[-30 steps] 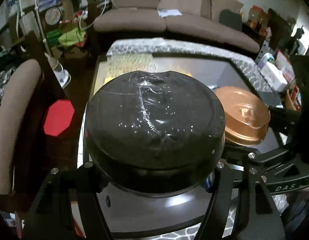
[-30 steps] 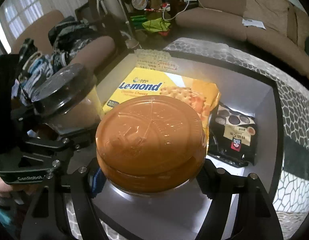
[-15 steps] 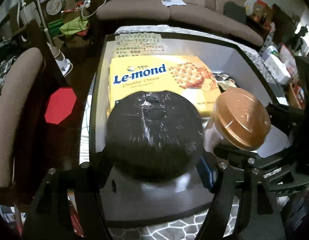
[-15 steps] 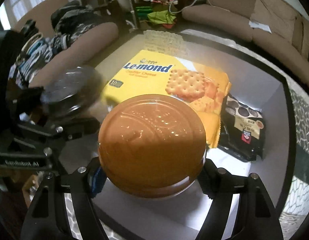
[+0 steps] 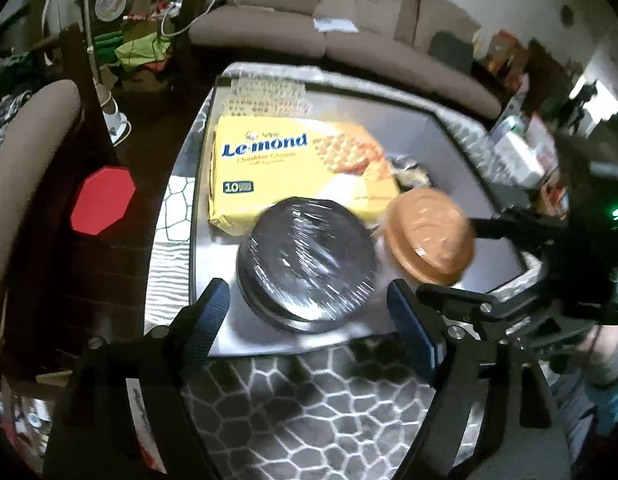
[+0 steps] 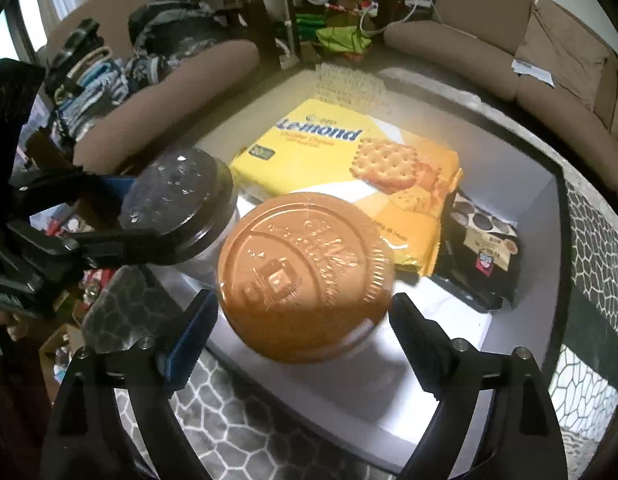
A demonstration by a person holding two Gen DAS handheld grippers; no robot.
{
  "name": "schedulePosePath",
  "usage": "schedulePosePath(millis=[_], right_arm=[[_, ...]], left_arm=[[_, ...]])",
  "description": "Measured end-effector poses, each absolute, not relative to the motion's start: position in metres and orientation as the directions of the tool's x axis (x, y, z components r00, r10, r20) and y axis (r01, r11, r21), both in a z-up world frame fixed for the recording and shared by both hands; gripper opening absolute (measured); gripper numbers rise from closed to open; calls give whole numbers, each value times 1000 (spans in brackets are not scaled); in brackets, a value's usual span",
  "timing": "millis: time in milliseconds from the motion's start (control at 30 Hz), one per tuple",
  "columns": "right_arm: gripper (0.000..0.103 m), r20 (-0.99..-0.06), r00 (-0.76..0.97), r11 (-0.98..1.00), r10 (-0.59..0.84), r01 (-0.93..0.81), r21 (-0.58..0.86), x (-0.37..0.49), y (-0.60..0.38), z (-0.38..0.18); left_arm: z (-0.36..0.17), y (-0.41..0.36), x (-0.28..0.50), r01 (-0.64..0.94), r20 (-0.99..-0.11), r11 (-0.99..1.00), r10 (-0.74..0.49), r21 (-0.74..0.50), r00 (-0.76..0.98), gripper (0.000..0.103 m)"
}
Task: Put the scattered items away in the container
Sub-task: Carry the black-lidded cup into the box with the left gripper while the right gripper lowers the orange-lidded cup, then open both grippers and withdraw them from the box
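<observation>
Both grippers' fingers are opening, the left gripper (image 5: pixel 309 320) clear of the black-lidded jar (image 5: pixel 307 268), the right gripper (image 6: pixel 303 330) clear of the orange-lidded jar (image 6: pixel 305 276), in the container (image 6: pixel 521 320).

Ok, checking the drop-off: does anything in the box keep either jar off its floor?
Nothing visible: the black-lid jar and orange-lid jar appear to stand on bare box floor, before the cracker pack.

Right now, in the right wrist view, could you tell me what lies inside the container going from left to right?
Black-lidded jar → orange-lidded jar → dark cookie packet. The yellow Le-mond cracker box lies behind the jars and spans the middle, so it has no clear place in this order.
</observation>
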State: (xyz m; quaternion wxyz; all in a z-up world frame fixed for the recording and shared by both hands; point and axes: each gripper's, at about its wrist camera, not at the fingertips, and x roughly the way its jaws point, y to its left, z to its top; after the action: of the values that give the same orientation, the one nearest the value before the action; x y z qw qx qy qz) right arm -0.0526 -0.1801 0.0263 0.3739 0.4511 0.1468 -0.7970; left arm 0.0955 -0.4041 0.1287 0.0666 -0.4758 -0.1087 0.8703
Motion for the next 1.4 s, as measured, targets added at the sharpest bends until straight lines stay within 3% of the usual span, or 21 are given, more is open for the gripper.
schedulePosePath(millis=[233,367,800,1167,1400], right_arm=[[89,-782,-316,-692,-537,695,195,-47,-135,55],[89,-769,-345,-717,-538,668,201,-46,-103,68],[89,-729,-396,-765,-558,587,266,-35,-8,79],[90,-719,-460,-817,-521,513,264,-36,62,75],[92,-715,-503,-848,-485,472,243,-37,103,72]], left_arm=[[150,-395,108,-4,-788,-960,231,-278,-571,87],[158,-369,111,-21,-772,-957,248,-290,-585,95],[156,-259,104,-81,-769,-957,273,-279,-578,96],[157,-204,98,8,-763,-950,246,-313,-598,96],[154,-151,89,-32,-784,-978,184,-206,-593,96]])
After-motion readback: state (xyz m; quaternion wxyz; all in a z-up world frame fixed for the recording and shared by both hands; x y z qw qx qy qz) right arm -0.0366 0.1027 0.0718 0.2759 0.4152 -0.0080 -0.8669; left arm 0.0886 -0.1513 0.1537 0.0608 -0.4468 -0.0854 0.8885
